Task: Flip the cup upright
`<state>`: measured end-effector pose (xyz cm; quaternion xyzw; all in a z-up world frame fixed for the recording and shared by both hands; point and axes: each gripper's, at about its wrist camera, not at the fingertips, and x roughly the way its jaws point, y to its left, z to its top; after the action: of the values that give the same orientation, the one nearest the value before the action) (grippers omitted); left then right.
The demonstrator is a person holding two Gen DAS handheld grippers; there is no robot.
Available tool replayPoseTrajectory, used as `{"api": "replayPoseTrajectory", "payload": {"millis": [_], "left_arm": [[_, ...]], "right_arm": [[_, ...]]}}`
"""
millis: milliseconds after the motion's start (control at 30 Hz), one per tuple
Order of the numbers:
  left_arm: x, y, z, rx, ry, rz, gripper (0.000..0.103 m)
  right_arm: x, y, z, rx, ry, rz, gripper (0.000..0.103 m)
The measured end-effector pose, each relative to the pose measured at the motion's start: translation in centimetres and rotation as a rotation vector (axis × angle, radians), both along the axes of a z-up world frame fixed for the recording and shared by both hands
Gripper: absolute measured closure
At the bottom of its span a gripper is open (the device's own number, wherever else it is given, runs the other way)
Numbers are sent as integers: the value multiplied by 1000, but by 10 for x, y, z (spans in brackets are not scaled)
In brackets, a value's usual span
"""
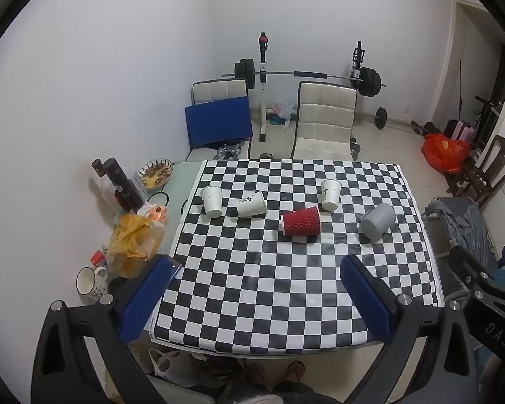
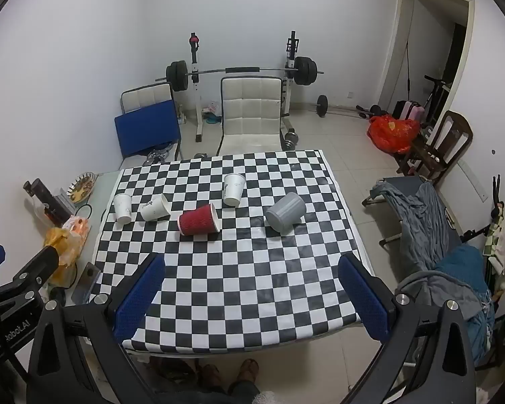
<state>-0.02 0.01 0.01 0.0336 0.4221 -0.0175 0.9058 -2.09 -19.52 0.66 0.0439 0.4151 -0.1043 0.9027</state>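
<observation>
Several cups sit on the checkered table (image 1: 286,286) (image 2: 239,286). A red ribbed cup (image 1: 301,221) (image 2: 198,220) lies on its side mid-table. A grey cup (image 1: 377,220) (image 2: 285,212) lies on its side to the right. A white paper cup (image 1: 251,204) (image 2: 155,207) lies tipped at the left. Two white cups stand upright: one far left (image 1: 211,201) (image 2: 123,208), one behind the red cup (image 1: 330,194) (image 2: 233,189). My left gripper (image 1: 257,264) and right gripper (image 2: 252,262) are open and empty, high over the near table edge.
Left of the table stand a dark bottle (image 1: 121,183), a snack dish (image 1: 155,172), a yellow bag (image 1: 133,242) and a mug (image 1: 89,280). Two chairs (image 1: 323,119) and a barbell rack (image 1: 306,75) stand behind. A cot with clothes (image 2: 431,232) is at right.
</observation>
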Motion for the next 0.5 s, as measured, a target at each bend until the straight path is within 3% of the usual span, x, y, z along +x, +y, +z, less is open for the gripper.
{"api": "replayPoseTrajectory", "payload": {"millis": [500], "left_arm": [[1,-1,5,5,-6,4,0]], "right_arm": [[-3,-5,-2,5,-5,-6,0]]}}
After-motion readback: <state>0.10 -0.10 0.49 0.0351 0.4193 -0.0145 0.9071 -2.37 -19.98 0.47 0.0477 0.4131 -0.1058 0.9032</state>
